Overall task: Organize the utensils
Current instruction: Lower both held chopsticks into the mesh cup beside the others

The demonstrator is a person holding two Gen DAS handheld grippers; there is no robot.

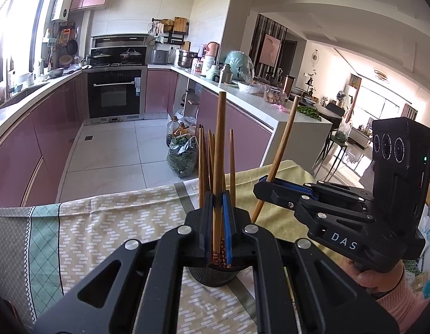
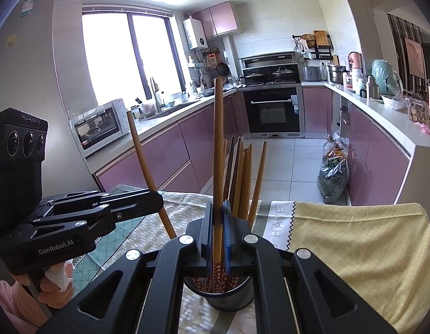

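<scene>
Clearly legible on the left gripper (image 2: 152,199), seen from the right wrist view, are "GenRobot.AI" on its side and "GenRobot" on the camera block above; the right gripper (image 1: 261,185), seen from the left wrist view, carries the letters "DAS". The patchwork tablecloth (image 2: 354,239) shows "HAVE" printed along a grey band beside its yellow panel.

Two grippers are in play, each with its jaws pressed together on one wooden chopstick. The left gripper's chopstick (image 1: 219,144) stands nearly upright between its blue pads, its patterned red end reaching down towards the holder. The right gripper's chopstick (image 2: 217,150) is likewise upright, its red patterned end dipping into the holder.

The black mesh chopstick holder (image 2: 231,300) sits on the cloth-covered counter, directly below both pairs of jaws. It holds a bundle of further chopsticks (image 2: 244,178), roughly six, leaning together with plain wooden tips upward; the exact count is hard to fix because they overlap.

Each gripper is carried by a hand (image 1: 379,278) in a pink sleeve. On the tiled floor beyond stands one clear bag of greens (image 2: 333,181), with bottles beside it.
</scene>
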